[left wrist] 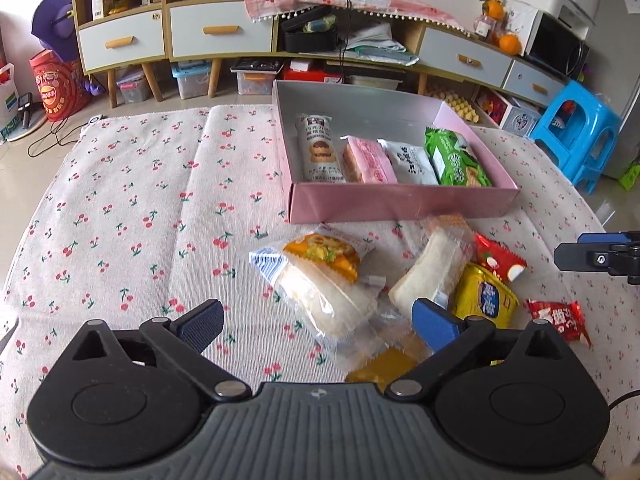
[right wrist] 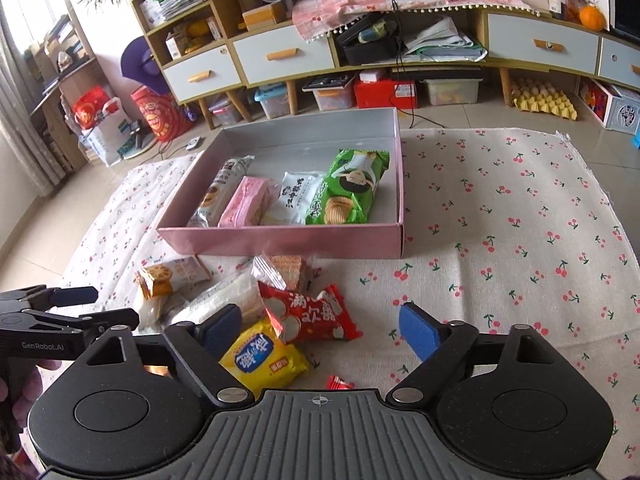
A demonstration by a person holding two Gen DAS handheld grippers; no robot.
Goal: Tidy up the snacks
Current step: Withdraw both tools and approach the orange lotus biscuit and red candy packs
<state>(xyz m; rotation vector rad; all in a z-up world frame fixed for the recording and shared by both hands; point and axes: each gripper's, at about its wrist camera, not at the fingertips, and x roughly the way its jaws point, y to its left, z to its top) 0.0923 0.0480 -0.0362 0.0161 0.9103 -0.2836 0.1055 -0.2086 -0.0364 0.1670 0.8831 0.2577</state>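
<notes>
A pink box [left wrist: 400, 200] [right wrist: 280, 240] on the cherry-print cloth holds several snack packs, among them a green cracker pack [left wrist: 456, 158] [right wrist: 348, 188]. Loose snacks lie in front of it: a clear bread pack [left wrist: 320, 280], a sandwich pack [left wrist: 428, 272], a yellow pack [left wrist: 486, 296] [right wrist: 264, 356] and red packs [left wrist: 500, 260] [right wrist: 308, 312]. My left gripper [left wrist: 320, 320] stands open just above the bread pack, gripping nothing. My right gripper [right wrist: 320, 328] is open over the red and yellow packs, its pads clear of them. The other gripper shows at the edge of each view.
Low cabinets with drawers [left wrist: 220, 32] and storage bins line the back wall. A blue plastic stool [left wrist: 576, 128] stands to the right of the cloth. Bare cloth lies left of the box [left wrist: 140, 180] and right of it [right wrist: 520, 220]. A hand [right wrist: 20, 396] holds the left gripper.
</notes>
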